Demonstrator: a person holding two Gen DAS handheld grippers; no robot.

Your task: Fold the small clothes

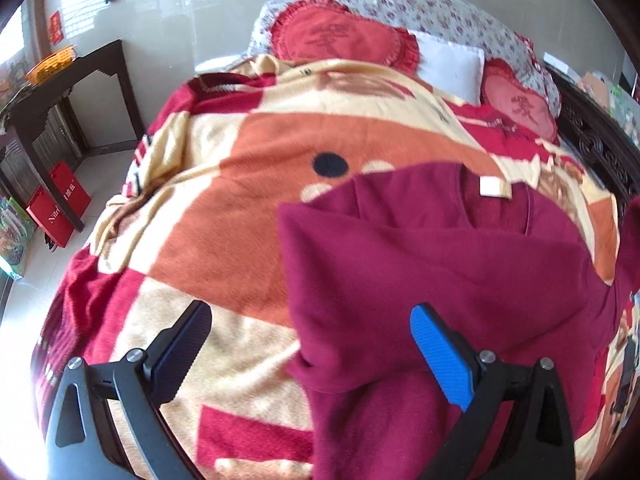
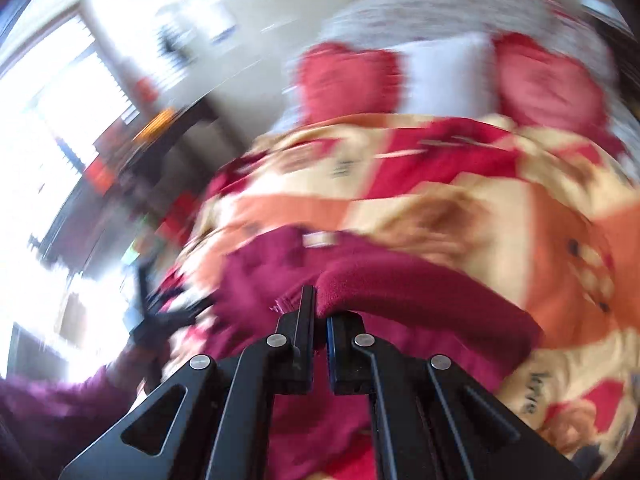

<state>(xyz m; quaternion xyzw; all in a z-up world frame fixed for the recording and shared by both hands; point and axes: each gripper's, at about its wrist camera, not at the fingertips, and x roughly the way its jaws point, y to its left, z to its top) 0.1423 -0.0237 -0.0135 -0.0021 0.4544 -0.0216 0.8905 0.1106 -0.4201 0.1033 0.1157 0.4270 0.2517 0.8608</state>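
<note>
A maroon knit top (image 1: 440,276) lies on the patterned blanket (image 1: 224,216), neck and white label (image 1: 490,187) facing away, with one side folded over the body. My left gripper (image 1: 316,322) is open and empty; its jaws straddle the top's left edge just above the blanket. In the blurred right wrist view my right gripper (image 2: 320,312) is shut on a fold of the maroon top (image 2: 400,284) and holds it lifted above the blanket (image 2: 460,208). The left gripper shows dimly at that view's left (image 2: 160,316).
The bed has red heart cushions (image 1: 340,36), a white pillow (image 1: 448,66) and a floral quilt (image 1: 440,12) at its head. A dark wooden desk (image 1: 68,92) and red bags (image 1: 60,204) stand on the floor to the left. A dark carved bed rail (image 1: 600,148) runs on the right.
</note>
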